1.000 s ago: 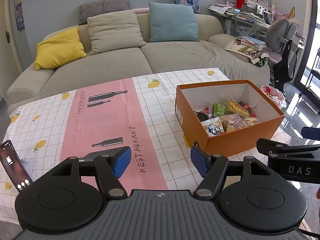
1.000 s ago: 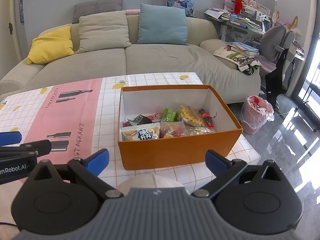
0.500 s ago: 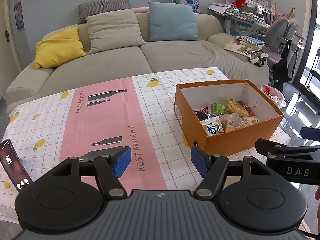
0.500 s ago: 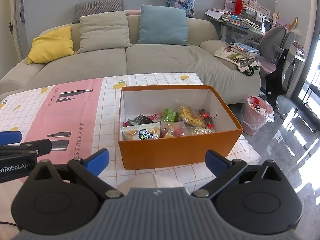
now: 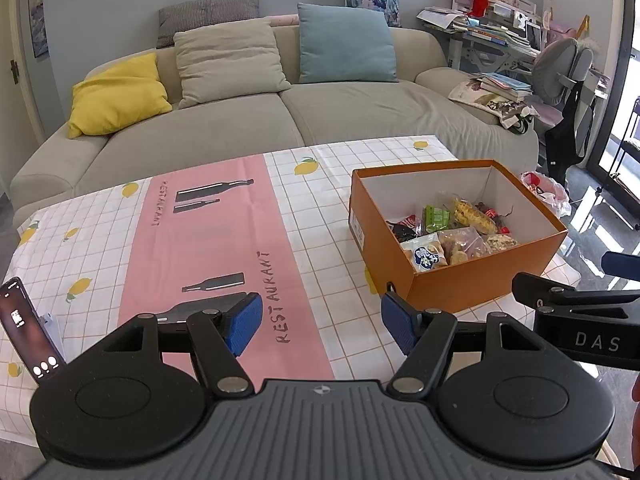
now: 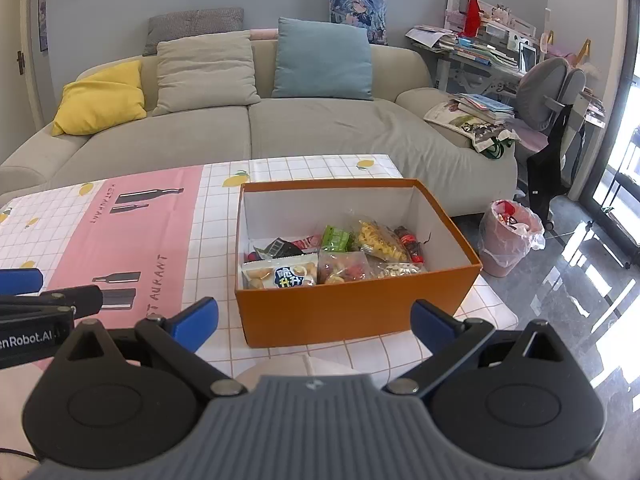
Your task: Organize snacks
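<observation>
Nothing has moved since a second ago: both grippers hang where they were over the near edge of the table, jaws spread and empty.

From the left, a phone stands propped at the table's near left corner, its screen lit. The cloth covering the table is a white grid with lemons and a broad pink band printed with bottles and the word RESTAURANT. The left gripper hangs above the near end of that pink band, its blue pads wide apart with only cloth between them.

To the right, the open orange box sits on the right part of the table, close to the near edge. The snacks lie packed in the near half of the box: a white biscuit bag at the front left, clear bags of mixed sweets beside it, and green, yellow and red packets behind. The right gripper hangs just in front of the box's near wall, released, its pads spread about as wide as that wall and clear of it.

Beyond the table stands a beige sofa with yellow, beige and teal cushions. At far right, a pink-lined bin sits on the floor below a cluttered desk.
</observation>
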`<state>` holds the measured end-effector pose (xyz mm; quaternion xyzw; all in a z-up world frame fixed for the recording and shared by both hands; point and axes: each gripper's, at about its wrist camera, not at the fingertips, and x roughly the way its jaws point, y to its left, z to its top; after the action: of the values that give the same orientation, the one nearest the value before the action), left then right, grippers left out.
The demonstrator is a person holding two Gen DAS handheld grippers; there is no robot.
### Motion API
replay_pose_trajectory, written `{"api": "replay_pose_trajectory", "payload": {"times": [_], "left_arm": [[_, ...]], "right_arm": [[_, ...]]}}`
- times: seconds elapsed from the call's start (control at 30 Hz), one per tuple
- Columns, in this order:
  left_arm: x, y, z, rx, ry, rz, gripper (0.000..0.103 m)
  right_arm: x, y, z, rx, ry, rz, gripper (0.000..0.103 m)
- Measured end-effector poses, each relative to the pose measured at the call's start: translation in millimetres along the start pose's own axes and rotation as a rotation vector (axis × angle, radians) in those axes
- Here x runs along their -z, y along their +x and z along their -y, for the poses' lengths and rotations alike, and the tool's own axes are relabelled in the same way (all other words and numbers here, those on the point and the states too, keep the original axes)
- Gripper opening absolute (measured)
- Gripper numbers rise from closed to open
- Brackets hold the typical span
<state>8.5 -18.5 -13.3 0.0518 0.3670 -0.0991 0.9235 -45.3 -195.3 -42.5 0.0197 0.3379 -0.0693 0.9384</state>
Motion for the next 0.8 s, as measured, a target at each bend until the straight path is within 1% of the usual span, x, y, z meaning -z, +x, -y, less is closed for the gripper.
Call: {"api": "replay_pose_trajectory", "payload": {"times": [0.8], "left_arm": [[0.8, -2.0, 3.6, -0.006, -0.001, 0.005, 0.080]], "right_arm": [[2.2, 2.9, -0.5, -0.011, -0.009, -0.017, 0.100]]}}
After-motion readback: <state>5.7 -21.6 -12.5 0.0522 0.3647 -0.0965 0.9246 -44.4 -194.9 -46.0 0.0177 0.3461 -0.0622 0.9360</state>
